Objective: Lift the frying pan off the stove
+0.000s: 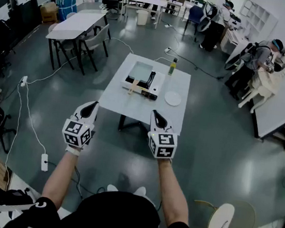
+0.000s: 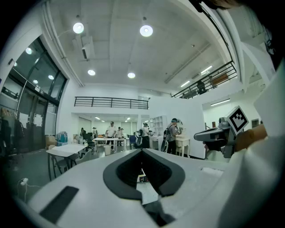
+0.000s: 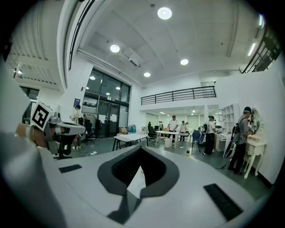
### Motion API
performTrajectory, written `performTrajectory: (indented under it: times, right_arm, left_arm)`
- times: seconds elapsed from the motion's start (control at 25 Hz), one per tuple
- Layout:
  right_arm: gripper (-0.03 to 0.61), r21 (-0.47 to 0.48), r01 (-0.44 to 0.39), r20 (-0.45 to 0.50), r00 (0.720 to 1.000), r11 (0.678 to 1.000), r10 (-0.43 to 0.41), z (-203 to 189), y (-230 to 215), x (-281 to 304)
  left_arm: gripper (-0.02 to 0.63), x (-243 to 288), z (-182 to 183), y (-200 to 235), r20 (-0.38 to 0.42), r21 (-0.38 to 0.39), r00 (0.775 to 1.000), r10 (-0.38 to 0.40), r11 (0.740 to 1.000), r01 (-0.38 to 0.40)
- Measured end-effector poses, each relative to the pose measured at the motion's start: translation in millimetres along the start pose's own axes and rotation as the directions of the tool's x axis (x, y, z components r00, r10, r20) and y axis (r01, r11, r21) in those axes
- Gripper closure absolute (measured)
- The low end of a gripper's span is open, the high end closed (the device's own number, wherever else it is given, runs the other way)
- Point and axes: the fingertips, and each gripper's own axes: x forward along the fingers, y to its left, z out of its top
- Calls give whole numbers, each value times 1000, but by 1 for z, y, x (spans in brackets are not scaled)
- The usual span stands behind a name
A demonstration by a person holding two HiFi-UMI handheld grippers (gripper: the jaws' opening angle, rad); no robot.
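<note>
Both the left gripper (image 1: 93, 104) and the right gripper (image 1: 155, 113) are pinched shut on nothing, well short of the white table (image 1: 133, 107). Ahead on it, the square grey frying pan (image 1: 140, 73) sits on a white portable stove (image 1: 153, 92). Its wooden handle (image 1: 134, 87) points back toward the person, slightly nearer the right gripper. A round white plate (image 1: 173, 98) and a dark bottle (image 1: 172, 66) stand aside, blocking nothing.

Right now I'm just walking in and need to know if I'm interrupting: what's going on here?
A person stands back from the table, a gripper in each hand. The left gripper and right gripper are both shut, empty and short of the table. The frying pan sits on the stove, untouched, with a plate and a bottle nearby. The lift has not begun.
</note>
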Motion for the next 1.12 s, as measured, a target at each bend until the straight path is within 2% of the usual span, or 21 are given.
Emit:
performTrajectory:
  times: [0.64,0.88,1.12]
  right_arm:
    - [583,-4,16,-11,1000,1000,-16,-13,30,17]
    - [583,-17,0,-23,1000,1000,0,-22,26,44]
    - [583,-6,-16,-33,999,1000,16,-31,2,88]
  left_arm:
    - [617,-9,-22,30,-18,-26,1000,-23,999,23]
    - [617,16,-35,38,-39,-30,999,-32,999,31]
    - [617,64,-45,50,-57,-41,998,-37,999,34]
